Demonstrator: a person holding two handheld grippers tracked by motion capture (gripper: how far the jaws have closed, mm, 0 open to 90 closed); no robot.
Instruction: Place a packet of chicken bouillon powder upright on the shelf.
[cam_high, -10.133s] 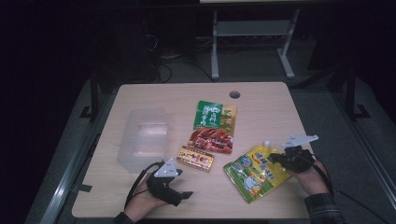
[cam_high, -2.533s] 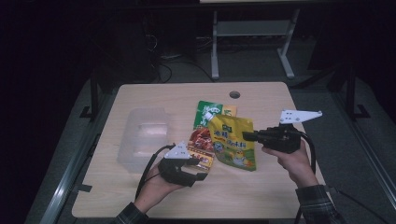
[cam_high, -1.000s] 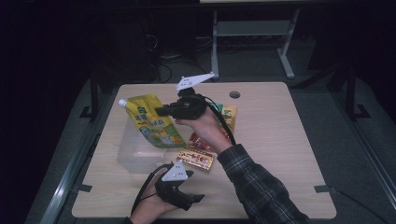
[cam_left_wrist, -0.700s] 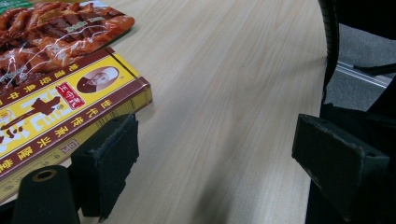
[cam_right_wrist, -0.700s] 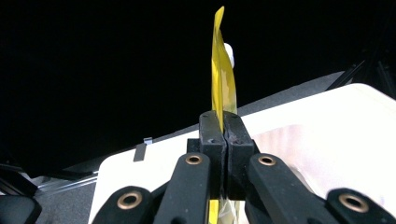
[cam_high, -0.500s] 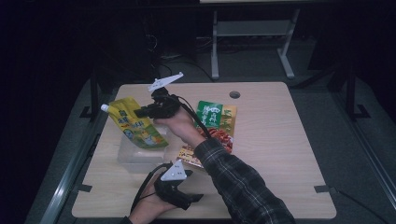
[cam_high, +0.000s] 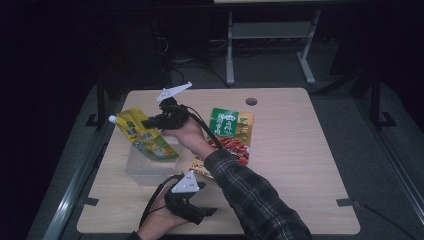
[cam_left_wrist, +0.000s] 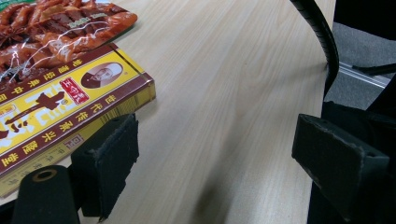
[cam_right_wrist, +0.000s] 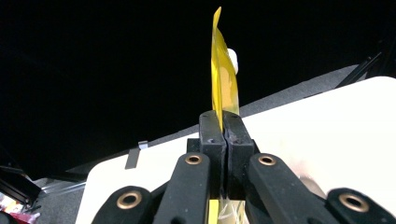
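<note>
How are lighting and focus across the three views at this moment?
High view: table lit, surroundings dark, everything fairly sharp. Left gripper view: bright; box sharp, near jaws soft. Right gripper view: table washed out white, background black, yellow pouch edge-on and slightly blurred.

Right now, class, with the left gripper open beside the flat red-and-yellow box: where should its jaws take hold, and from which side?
Grip the red-and-yellow box across its near corner edge, sliding the open left gripper in level with the table. The box lies flat, so only its thin sides offer opposing faces.
</note>
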